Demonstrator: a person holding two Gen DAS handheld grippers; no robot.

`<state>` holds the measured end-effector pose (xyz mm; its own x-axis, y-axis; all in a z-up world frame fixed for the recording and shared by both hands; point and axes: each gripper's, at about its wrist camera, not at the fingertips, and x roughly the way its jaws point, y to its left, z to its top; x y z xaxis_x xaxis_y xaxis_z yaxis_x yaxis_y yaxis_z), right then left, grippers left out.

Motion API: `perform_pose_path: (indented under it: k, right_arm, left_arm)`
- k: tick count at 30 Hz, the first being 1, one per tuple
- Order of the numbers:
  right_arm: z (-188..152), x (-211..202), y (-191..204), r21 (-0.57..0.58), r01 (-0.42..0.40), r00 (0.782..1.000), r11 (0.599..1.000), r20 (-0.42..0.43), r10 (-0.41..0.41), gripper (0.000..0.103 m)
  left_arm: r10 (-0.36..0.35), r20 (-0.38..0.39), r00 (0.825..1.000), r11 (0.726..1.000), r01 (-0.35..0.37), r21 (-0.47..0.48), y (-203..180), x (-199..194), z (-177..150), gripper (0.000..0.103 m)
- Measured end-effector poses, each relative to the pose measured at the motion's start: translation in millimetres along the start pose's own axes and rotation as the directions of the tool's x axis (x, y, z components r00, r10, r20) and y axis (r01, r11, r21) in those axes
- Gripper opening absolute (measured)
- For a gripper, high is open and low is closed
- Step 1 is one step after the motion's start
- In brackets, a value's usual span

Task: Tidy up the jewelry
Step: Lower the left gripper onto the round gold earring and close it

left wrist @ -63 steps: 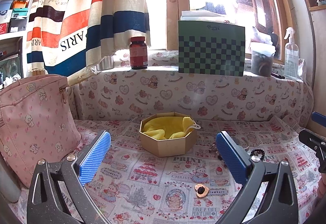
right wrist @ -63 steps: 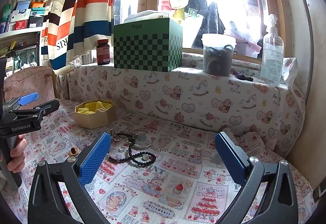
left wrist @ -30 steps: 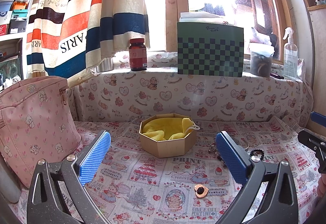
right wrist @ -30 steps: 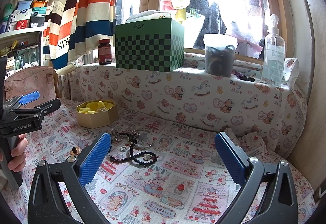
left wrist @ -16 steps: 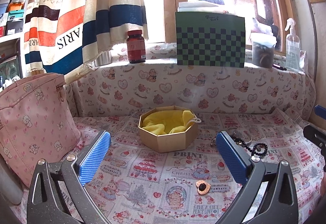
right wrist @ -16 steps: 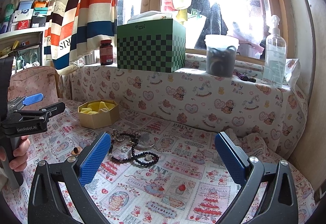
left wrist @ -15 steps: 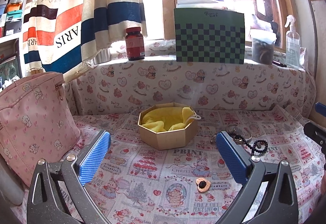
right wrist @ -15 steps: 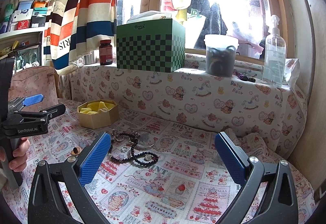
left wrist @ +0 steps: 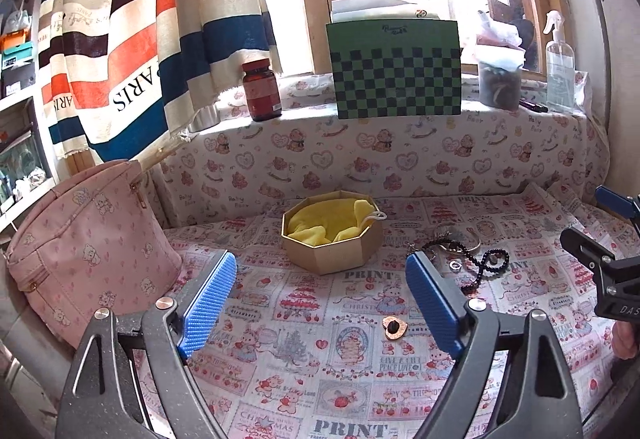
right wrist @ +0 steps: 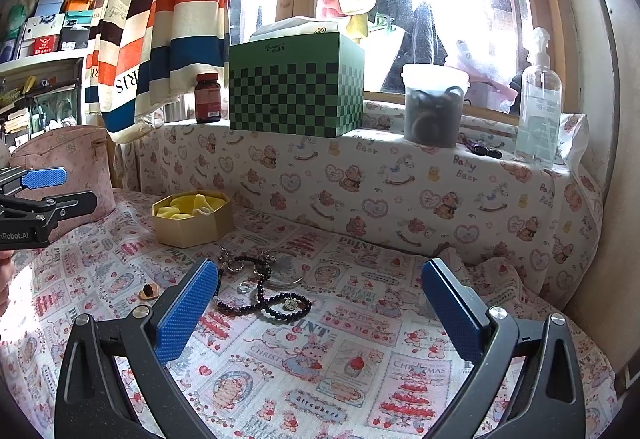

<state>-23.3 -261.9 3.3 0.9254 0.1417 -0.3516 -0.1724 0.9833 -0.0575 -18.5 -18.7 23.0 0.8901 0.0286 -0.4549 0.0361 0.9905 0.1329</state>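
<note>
An octagonal tan box (left wrist: 332,259) lined with yellow cloth stands mid-table, also seen at left in the right wrist view (right wrist: 188,231). A copper heart pendant (left wrist: 394,328) lies on the printed cloth just ahead of my left gripper (left wrist: 320,303). Its jaws are closing with nothing between them. A black bead necklace (right wrist: 264,299), a small ring (right wrist: 243,288) and a silver bangle (right wrist: 288,275) lie in a heap in front of my right gripper (right wrist: 320,313). That gripper stands open and empty. The necklace (left wrist: 480,263) lies right of the box.
A pink bag (left wrist: 88,247) stands at the left. On the ledge behind are a brown bottle (left wrist: 262,91), a green checkered tissue box (left wrist: 396,67), a lidded jar (right wrist: 434,103) and a spray bottle (right wrist: 538,99). A striped curtain (left wrist: 140,39) hangs at the back left.
My left gripper's pads have come closer together, and it has drawn back and up a little, so the box and pendant look farther away. The right gripper has stayed still.
</note>
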Motion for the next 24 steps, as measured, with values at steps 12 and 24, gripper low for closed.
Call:
perform_pose_path:
  k: [12, 24]
  right_arm:
    - [1, -1, -1, 0.007, 0.023, 1.0, 1.0, -0.001, -0.023, 0.103]
    - [1, 0, -2, 0.007, 0.029, 1.0, 1.0, -0.005, -0.029, 0.103]
  left_arm:
    - [-0.103, -0.351, 0.931, 0.995, 0.094, -0.042, -12, 48, 0, 0.056]
    - [-0.229, -0.599, 0.767, 0.972, 0.143, -0.188, -32, 99, -15, 0.024]
